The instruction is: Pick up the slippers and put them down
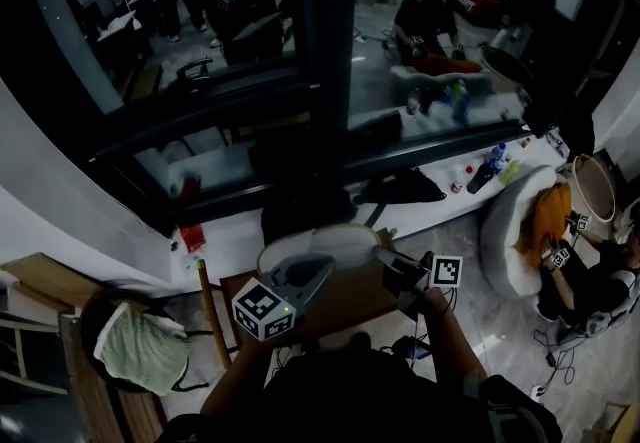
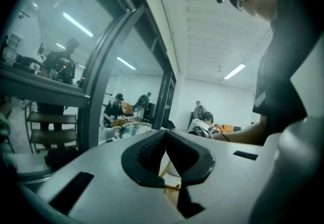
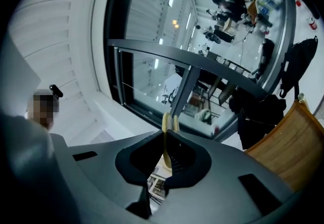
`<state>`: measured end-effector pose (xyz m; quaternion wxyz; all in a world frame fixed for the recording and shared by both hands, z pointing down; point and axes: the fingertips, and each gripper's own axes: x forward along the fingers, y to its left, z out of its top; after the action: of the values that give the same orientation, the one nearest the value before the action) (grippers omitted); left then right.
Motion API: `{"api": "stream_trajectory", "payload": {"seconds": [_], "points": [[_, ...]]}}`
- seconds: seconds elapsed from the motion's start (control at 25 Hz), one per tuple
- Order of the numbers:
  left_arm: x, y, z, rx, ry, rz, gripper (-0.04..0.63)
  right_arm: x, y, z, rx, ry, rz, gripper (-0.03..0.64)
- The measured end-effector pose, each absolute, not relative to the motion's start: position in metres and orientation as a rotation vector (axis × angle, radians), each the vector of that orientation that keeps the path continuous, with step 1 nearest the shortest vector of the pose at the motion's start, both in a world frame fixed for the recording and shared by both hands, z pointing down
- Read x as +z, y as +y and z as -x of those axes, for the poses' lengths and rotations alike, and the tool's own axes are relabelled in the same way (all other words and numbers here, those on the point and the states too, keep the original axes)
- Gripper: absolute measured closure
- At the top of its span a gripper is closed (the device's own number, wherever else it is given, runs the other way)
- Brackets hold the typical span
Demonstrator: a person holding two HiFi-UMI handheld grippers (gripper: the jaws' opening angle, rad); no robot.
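A pale slipper (image 1: 320, 239) hangs between my two grippers, above a small wooden table (image 1: 350, 309). My left gripper (image 1: 322, 266) reaches it from the lower left. In the left gripper view, that gripper (image 2: 165, 133) has its jaws together, and a thin tan edge of the slipper (image 2: 171, 169) shows between the pads. My right gripper (image 1: 384, 258) comes in from the right. In the right gripper view, it (image 3: 169, 136) is shut on a thin pale-yellow strip of the slipper (image 3: 168, 121), which sticks out past the tips. Whether there is one slipper or a pair is unclear.
A dark window pillar (image 1: 320, 51) stands straight ahead, with people behind the glass. The white sill (image 1: 440, 201) carries bottles (image 1: 490, 167) and a black bag (image 1: 405, 189). A chair with a green cloth (image 1: 140, 346) is at the lower left. A white round chair (image 1: 515, 231) and a seated person (image 1: 590, 281) are at the right.
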<state>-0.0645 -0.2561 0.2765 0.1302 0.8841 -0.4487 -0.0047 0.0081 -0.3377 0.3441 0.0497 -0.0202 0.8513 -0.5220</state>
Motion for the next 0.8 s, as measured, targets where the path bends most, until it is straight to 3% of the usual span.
{"api": "stream_trajectory", "payload": {"seconds": [0.8], "points": [[0.278,-0.244,0.084,-0.010,-1.367,-2.531,0.583,0.340,-0.337,-0.008,-1.567,2.584,0.062,0.580]]}}
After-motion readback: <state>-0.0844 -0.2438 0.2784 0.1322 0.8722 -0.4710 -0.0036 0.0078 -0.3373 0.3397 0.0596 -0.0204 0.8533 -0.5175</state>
